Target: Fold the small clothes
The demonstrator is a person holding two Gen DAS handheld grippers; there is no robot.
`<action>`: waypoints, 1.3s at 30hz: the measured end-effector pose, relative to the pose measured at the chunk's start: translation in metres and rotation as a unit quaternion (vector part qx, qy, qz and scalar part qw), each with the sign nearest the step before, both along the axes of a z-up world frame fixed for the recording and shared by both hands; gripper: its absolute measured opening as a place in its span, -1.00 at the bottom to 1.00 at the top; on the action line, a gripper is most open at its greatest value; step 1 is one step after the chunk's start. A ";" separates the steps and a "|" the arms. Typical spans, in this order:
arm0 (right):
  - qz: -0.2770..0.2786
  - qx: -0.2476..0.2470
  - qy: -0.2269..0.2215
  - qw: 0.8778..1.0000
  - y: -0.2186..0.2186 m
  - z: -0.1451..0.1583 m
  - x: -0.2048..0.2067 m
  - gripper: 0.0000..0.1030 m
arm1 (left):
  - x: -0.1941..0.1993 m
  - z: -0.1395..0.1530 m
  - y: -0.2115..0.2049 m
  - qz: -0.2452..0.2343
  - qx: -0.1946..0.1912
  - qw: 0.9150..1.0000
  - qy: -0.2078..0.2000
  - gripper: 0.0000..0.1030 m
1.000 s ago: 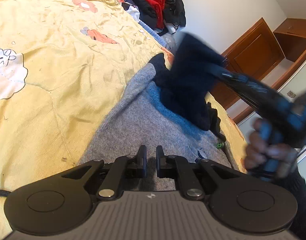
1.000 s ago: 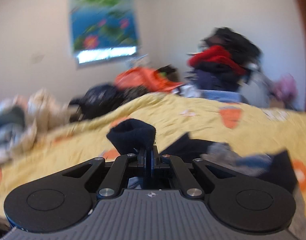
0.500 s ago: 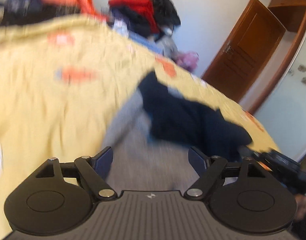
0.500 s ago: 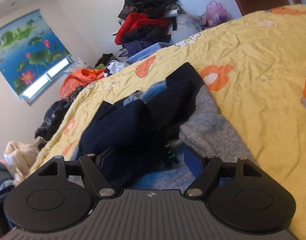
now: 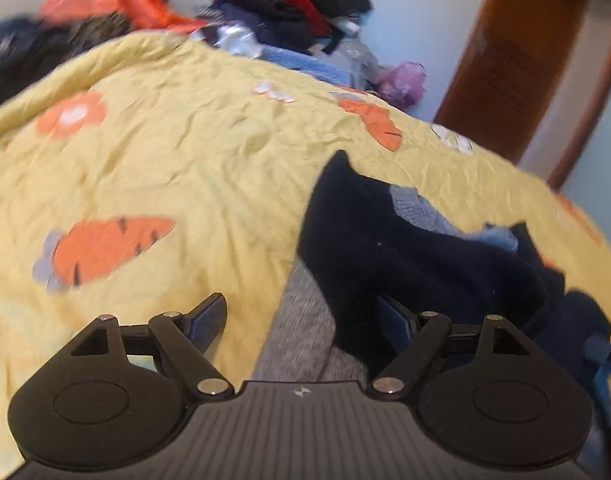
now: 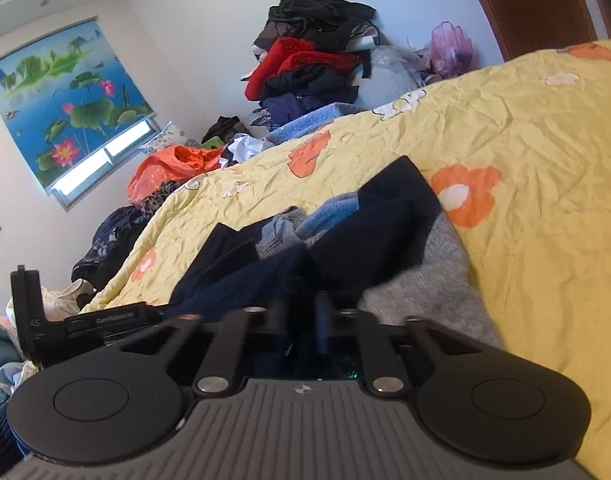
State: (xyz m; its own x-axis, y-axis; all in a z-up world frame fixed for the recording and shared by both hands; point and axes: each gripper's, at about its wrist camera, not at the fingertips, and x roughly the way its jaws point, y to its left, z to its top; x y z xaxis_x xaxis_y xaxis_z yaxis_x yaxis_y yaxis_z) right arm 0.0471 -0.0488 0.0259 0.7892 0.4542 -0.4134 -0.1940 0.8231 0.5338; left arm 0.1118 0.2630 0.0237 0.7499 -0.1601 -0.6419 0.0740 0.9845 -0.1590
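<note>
Here, spreading across both views: a yellow quilt (image 5: 193,168) printed with orange carrots and flowers, lying wrinkled over the bed. Beyond its far edge, standing against the white wall: a heap of red, black and blue clothes (image 6: 309,68), with an orange bag (image 6: 173,164) beside it and a lotus-print blind (image 6: 65,108) hanging over the window. Resting on the quilt: a grey-and-navy small sweater (image 6: 385,240), partly folded, its long axis running from the near edge away toward the far side, the dark navy end pointing away from both cameras and the grey knit body lying nearest. Bunching at mid-length: a light-blue patch with a navy sleeve lapping over it. Hovering low over the grey part: the left gripper (image 5: 305,320), fingers spread wide apart, holding nothing, the right finger touching the navy fold. Sitting at the near hem: the right gripper (image 6: 301,312), fingers blurred, drawn nearly together, dark cloth lying between them; impossible to tell whether actually pinching it.
</note>
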 end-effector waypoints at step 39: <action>-0.081 0.023 0.063 0.994 -0.075 -0.009 -0.072 0.26 | 0.029 -0.005 -0.008 0.067 0.140 0.987 -0.037 0.92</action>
